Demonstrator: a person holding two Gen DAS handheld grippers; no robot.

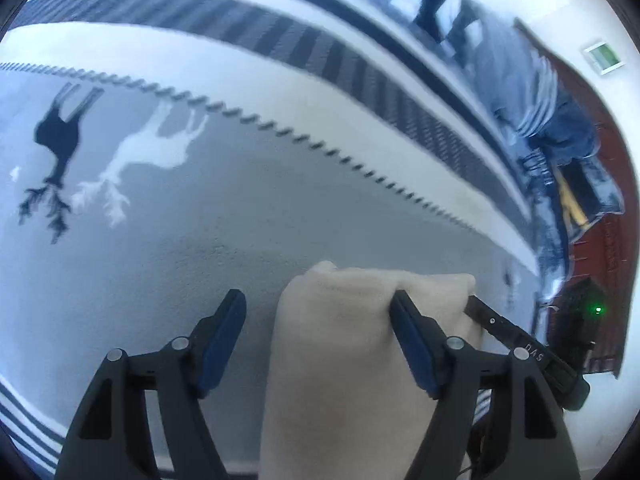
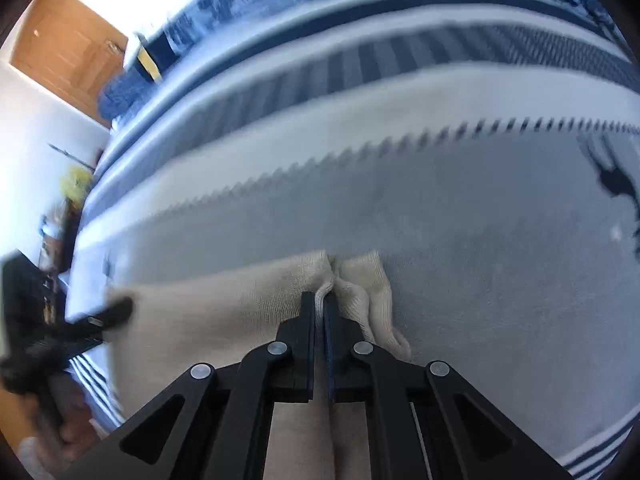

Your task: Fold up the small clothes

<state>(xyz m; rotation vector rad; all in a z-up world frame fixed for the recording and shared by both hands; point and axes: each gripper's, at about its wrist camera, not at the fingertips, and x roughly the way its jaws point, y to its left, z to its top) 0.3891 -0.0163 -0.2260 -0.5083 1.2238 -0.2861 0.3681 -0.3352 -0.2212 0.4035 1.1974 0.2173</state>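
Pinching cream garment (image 2: 224, 312) edge, right claw (image 2: 319, 308) was clamped mid-fold on blanket (image 2: 480, 260); left claw (image 1: 318, 312) gaped; next needs carrying edge across.

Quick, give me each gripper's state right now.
Left gripper: open, beige cloth between its fingers, not clamped.
Right gripper: shut on the beige cloth.

My black tongs (image 2: 320, 312) have blue pads (image 1: 222, 344). The knit garment (image 2: 224, 304) is cream; the blanket (image 1: 168, 264) is grey with navy stripes and deer shapes.
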